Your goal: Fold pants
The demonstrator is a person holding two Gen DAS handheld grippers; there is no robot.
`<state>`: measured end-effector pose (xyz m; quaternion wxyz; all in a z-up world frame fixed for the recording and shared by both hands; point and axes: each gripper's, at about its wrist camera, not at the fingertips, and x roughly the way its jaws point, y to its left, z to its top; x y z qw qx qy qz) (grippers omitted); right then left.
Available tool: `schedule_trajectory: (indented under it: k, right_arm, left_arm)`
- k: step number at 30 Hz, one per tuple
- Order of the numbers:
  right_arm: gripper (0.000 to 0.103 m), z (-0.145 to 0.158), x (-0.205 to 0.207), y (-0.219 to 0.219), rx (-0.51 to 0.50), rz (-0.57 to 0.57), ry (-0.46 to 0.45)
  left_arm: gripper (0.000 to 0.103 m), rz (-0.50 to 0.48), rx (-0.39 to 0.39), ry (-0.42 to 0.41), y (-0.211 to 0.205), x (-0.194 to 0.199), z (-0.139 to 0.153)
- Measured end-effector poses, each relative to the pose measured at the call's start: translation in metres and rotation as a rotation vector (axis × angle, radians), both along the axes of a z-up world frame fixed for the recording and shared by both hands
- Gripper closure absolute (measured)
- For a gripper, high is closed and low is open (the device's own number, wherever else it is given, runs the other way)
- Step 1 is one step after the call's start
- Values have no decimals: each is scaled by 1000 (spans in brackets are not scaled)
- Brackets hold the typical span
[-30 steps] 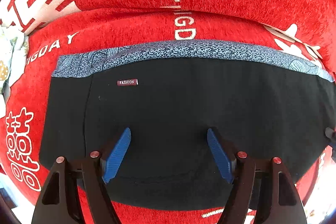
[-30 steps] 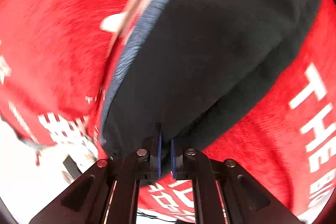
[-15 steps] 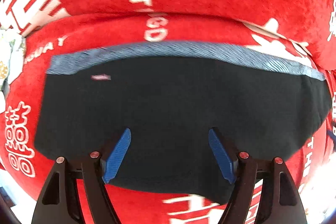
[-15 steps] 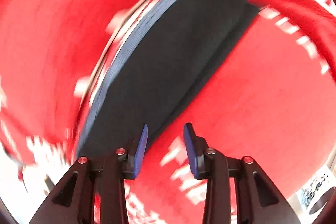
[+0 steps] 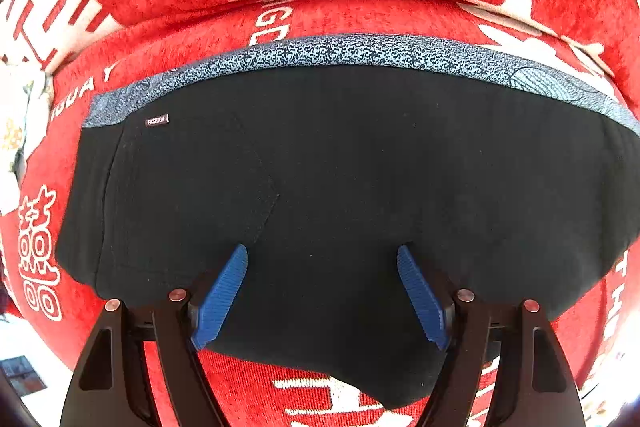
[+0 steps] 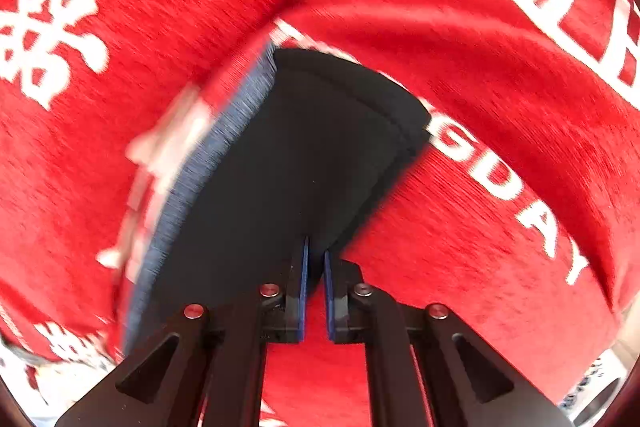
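At the bottom of the left wrist view, the left gripper [image 5: 322, 269] has its jaws spread wide over the black pants [image 5: 360, 179], holding nothing. Only this view shows the small label [image 5: 157, 120] at upper left and the speckled blue waistband [image 5: 360, 51] beyond. In the blurred right wrist view, the right gripper [image 6: 315, 259] has its jaws nearly together, pinching the pants' [image 6: 288, 163] near edge. Red printed fabric [image 6: 460, 47] lies beneath.

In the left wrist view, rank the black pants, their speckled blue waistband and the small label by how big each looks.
1. Black pants: they fill most of the middle of the picture.
2. Waistband: a long thin strip across the pants' top edge.
3. Label: a tiny tag near the pants' upper left corner.
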<state>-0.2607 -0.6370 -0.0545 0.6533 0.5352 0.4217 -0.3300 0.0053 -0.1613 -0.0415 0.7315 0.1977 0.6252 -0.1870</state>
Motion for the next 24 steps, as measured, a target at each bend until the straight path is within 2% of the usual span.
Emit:
schedule_trajectory:
  k: [2,4,5,7,9,12,17,19,21,22,23,24]
  right_arm:
    - [94,-1,-4,-3,4,11,-32]
    - [76,12,-6,-5,-39,15,24]
    - [76,21,-7,-5,-61,1,62]
    - [76,41,-5,0,-105,23,60]
    - [76,55,18,18,-140,173,16]
    - [76,54,80,50,-144,428,-38]
    - [76,29,178,95,-151,629,-127]
    - [78,12,201,101,-153,665,-115]
    - [83,5,201,96,-223,668,-67]
    - [87,4,198,85,-248,646,-53]
    - [87,4,194,74,-259,613,-42]
    - [87,6,184,56,-288,554,7]
  left_arm:
    - [24,-1,14,17,-3,1,2]
    - [25,6,35,39,-8,7,8]
    - [25,4,21,36,-13,7,16]
    - [25,-21,-23,7,-26,6,35]
    - [25,-68,-68,-23,-52,4,46]
    - [25,-96,-107,-19,-94,8,39]
    - [25,-65,-122,-26,-148,35,7]
    - [24,-44,-112,-57,-157,46,-4]
    - [24,-18,-99,-62,-157,61,-8]
    - [24,1,-98,-58,-153,69,-7]
    - [24,18,-79,-59,-148,76,-3]
    - [24,24,-68,-62,-145,81,0]
